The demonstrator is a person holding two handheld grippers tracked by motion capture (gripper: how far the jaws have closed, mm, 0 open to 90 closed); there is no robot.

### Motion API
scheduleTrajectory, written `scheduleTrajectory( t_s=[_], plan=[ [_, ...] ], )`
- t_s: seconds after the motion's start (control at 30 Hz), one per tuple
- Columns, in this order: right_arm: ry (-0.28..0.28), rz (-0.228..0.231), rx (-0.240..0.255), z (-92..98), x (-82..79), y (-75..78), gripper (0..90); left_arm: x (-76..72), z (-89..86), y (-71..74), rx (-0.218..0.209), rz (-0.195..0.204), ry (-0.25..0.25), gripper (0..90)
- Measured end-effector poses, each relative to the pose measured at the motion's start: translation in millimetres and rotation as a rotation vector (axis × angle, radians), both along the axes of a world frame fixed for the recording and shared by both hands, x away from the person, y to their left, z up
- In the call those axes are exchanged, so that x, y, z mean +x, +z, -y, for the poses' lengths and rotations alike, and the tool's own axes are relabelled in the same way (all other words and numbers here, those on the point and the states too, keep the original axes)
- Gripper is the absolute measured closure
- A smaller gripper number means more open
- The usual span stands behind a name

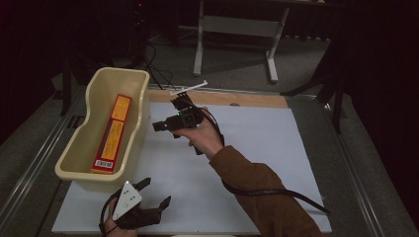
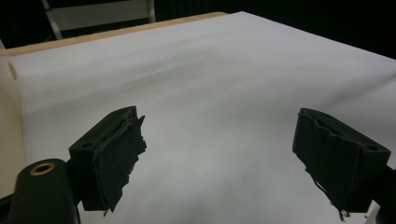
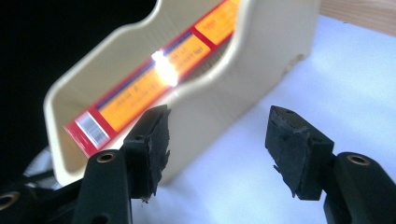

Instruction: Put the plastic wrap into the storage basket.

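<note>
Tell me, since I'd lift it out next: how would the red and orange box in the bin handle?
The red and orange box looks like stiff, probably light carton. Its glossy face glares, so it may slip. Long and flat in the cream bin, it shouldn't roll.

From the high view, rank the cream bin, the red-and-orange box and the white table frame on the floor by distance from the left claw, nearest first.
1. Cream bin: its near wall sits just above the left claw.
2. Red-and-orange box: lying inside the bin.
3. White table frame: far back on the floor.
</note>
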State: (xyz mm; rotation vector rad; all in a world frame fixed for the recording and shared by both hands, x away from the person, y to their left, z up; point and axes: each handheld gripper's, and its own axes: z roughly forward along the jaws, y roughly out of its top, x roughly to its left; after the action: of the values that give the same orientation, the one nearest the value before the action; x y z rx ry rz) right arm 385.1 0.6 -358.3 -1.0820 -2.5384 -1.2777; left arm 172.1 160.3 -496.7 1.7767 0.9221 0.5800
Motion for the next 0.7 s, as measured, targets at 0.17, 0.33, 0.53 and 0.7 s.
scheduleTrajectory(
  t_s=[0.17,0.33,0.53,0.7],
  plan=[
    [0.050,0.072,-0.027,18.8,-7.8,-7.1,37.1,0.1,0.7,-0.2,0.001,-0.002,0.002,15.5],
    [0.074,0.184,-0.100,40.1,-15.9,-16.7,36.4,0.4,0.8,-0.5,-0.002,-0.005,0.006,15.5],
    [0.038,0.241,-0.077,78.8,-28.1,-24.1,36.6,0.8,-1.1,-1.0,-0.003,-0.008,0.015,15.5],
    [-0.023,0.278,-0.038,112.5,-43.8,-30.8,36.6,0.5,-1.7,-0.8,-0.003,-0.008,0.022,15.5]
  ],
)
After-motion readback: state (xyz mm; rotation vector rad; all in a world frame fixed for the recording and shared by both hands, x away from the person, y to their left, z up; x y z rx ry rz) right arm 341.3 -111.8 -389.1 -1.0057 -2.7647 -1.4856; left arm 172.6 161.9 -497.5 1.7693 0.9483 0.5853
